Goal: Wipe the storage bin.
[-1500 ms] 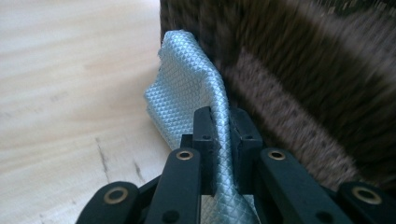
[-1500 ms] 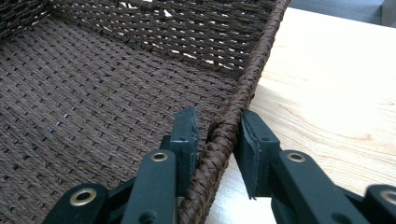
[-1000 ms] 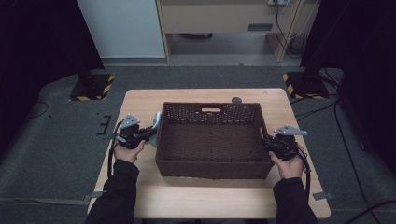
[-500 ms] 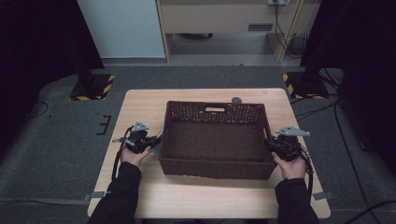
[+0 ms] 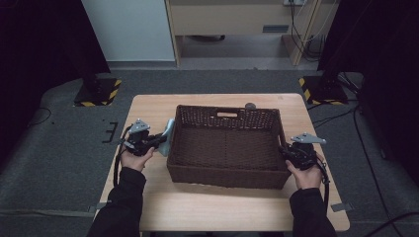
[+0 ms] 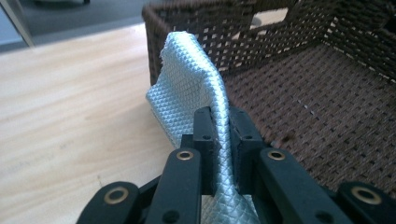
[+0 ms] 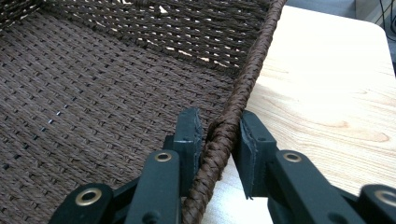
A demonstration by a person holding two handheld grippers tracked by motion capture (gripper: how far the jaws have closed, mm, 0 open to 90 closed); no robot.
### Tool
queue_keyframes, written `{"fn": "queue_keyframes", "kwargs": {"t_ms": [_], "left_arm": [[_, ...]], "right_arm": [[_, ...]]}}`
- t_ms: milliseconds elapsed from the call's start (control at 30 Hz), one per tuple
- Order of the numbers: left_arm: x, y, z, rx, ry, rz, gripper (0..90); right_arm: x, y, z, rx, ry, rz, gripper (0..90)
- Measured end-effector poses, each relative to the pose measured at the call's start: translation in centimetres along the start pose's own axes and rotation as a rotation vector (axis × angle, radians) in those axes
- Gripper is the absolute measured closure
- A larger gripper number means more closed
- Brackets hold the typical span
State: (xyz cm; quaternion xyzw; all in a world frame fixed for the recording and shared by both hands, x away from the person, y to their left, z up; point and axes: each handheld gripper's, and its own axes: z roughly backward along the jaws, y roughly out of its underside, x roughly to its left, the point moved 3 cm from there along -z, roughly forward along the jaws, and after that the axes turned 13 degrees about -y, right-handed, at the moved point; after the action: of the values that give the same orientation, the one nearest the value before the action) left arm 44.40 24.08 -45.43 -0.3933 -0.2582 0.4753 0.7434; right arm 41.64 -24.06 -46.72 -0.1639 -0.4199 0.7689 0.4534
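Note:
A dark brown wicker basket (image 5: 227,109) stands in the middle of the light wooden table (image 5: 148,113), with nothing lying on its woven floor (image 7: 70,84). My left gripper (image 5: 162,140) is beside the basket's left wall, shut on a pale blue-grey quilted cloth (image 5: 168,134). In the left gripper view the cloth (image 6: 187,79) rises from between the jaws of the left gripper (image 6: 223,119) and leans by the basket's corner (image 6: 187,28). My right gripper (image 5: 285,154) is shut on the basket's right rim; the braided rim (image 7: 254,60) runs between the jaws of the right gripper (image 7: 220,123).
A small dark round object (image 5: 250,105) lies on the table just behind the basket. Bare wood shows to the left of the basket (image 6: 70,93), to its right (image 7: 327,84) and along the near edge. Two stands with yellow-black stripes (image 5: 96,94) sit on the floor beyond.
The left hand dipped toward the near edge, then came back beside the basket, and the cloth stands up by its left wall again. The basket shifted slightly to the right. The right hand kept still.

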Motion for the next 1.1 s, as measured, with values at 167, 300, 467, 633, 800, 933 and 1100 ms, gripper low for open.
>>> {"fn": "queue_keyframes", "kwargs": {"t_ms": [167, 300, 467, 633, 800, 933, 1100], "left_arm": [[-0.5, 3.5, -1.7, 0.109, 0.026, -0.003, 82.1], [-1.1, 4.8, -2.6, 0.166, 0.03, -0.012, 82.1], [-0.7, 3.6, -1.9, 0.118, 0.019, -0.005, 82.2], [-0.3, 1.7, -0.1, 0.042, 0.019, -0.01, 82.3], [-0.9, 0.1, 1.8, -0.011, 0.027, -0.054, 82.3], [-1.0, 1.8, 0.7, 0.042, 0.023, -0.05, 82.2], [-0.9, 4.6, -1.0, 0.148, 0.02, -0.05, 82.3]], "right_arm": [[-0.1, 0.0, 0.0, -0.005, -0.007, -0.005, 71.7], [-0.1, 0.1, 0.0, -0.006, -0.004, -0.004, 71.7], [-0.1, 0.1, 0.0, -0.005, -0.01, -0.003, 71.6], [-0.1, 0.0, 0.0, -0.006, -0.009, -0.004, 71.6], [-0.2, 0.0, -0.1, -0.011, -0.012, -0.006, 71.6], [-0.2, 0.1, -0.1, -0.011, -0.013, -0.005, 71.5], [-0.2, 0.1, 0.0, -0.01, -0.014, -0.005, 71.5]]}}
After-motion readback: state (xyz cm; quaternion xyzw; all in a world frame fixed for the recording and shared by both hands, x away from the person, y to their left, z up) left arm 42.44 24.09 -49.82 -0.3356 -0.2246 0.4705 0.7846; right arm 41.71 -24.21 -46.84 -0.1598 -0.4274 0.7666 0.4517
